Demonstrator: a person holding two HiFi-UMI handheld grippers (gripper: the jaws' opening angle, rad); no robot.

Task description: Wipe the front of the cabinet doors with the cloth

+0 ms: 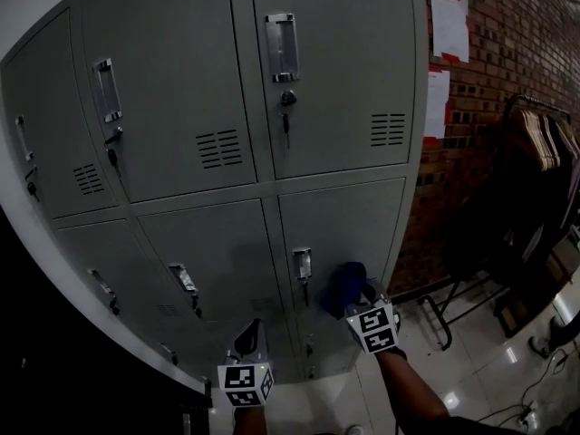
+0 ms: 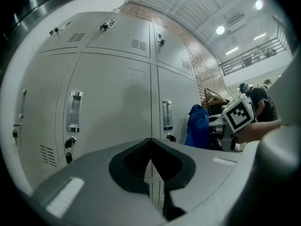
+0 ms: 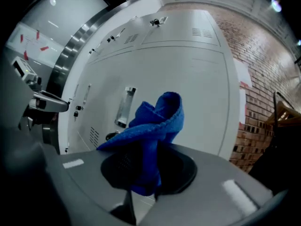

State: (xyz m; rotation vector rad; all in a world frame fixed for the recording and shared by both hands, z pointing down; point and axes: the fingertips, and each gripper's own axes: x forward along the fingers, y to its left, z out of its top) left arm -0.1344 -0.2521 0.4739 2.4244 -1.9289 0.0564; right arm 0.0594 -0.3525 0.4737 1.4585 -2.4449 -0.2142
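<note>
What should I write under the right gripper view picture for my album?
The right gripper grips a bunched-up blue cloth in front of the grey cabinet doors.

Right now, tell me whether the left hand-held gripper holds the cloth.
No: the left hand-held gripper has its jaws together on nothing, while the cloth is clamped in the right hand-held gripper.
</note>
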